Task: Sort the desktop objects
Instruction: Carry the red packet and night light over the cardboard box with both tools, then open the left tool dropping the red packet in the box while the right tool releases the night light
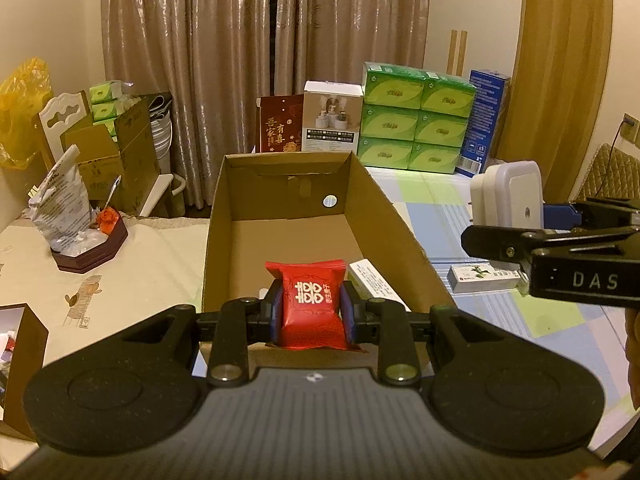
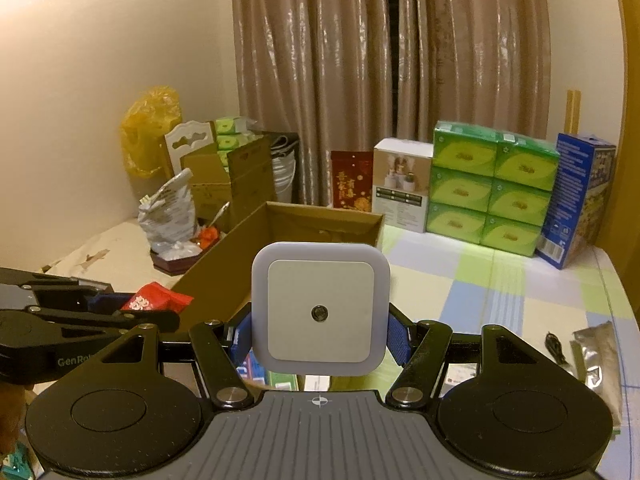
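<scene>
My left gripper (image 1: 311, 312) is shut on a red snack packet (image 1: 312, 310) with white characters, held over the near end of an open cardboard box (image 1: 394, 216). A white carton (image 1: 374, 280) lies inside the box at the near right. My right gripper (image 2: 319, 334) is shut on a square white night light (image 2: 320, 308), raised to the right of the box (image 2: 224, 276). In the left wrist view the right gripper (image 1: 560, 216) and the night light (image 1: 510, 196) show at the right edge. The red packet (image 2: 154, 298) shows in the left gripper at the right wrist view's left.
Stacked green tissue packs (image 1: 416, 124), a blue carton (image 1: 486, 120), a white box (image 1: 332, 116) and a red card (image 1: 280, 124) line the table's far edge. A small green-white box (image 1: 482, 278) lies on the checked cloth. A dark tray (image 1: 90, 250) with a bag stands left. A silver pouch (image 2: 598, 356) lies right.
</scene>
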A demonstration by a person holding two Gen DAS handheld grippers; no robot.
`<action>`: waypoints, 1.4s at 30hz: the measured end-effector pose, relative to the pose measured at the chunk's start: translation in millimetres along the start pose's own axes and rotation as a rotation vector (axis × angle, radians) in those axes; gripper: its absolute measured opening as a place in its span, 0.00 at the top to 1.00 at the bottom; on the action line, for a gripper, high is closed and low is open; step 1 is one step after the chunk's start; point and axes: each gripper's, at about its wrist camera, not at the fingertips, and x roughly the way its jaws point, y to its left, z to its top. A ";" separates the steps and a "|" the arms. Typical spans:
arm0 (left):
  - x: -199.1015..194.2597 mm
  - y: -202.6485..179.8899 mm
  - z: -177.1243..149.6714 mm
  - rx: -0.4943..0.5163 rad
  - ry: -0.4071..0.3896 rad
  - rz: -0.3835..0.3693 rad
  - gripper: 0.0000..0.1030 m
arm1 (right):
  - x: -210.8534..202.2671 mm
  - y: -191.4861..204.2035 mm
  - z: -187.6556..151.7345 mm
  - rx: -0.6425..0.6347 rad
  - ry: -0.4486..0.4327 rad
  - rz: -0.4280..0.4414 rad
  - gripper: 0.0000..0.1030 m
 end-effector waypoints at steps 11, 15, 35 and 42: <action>30.2 24.0 16.1 -0.006 0.017 0.013 0.77 | 31.4 -6.1 13.2 0.009 0.028 0.008 0.40; 44.0 27.7 16.1 -0.004 0.032 0.013 0.77 | 45.9 -5.1 13.1 0.013 0.048 0.018 0.40; 85.9 37.6 10.0 -0.014 0.063 0.021 0.67 | 85.8 -5.7 6.2 0.044 0.099 0.033 0.40; 76.7 44.4 7.9 -0.029 0.047 0.027 0.65 | 88.8 -5.7 5.9 0.065 0.110 0.043 0.40</action>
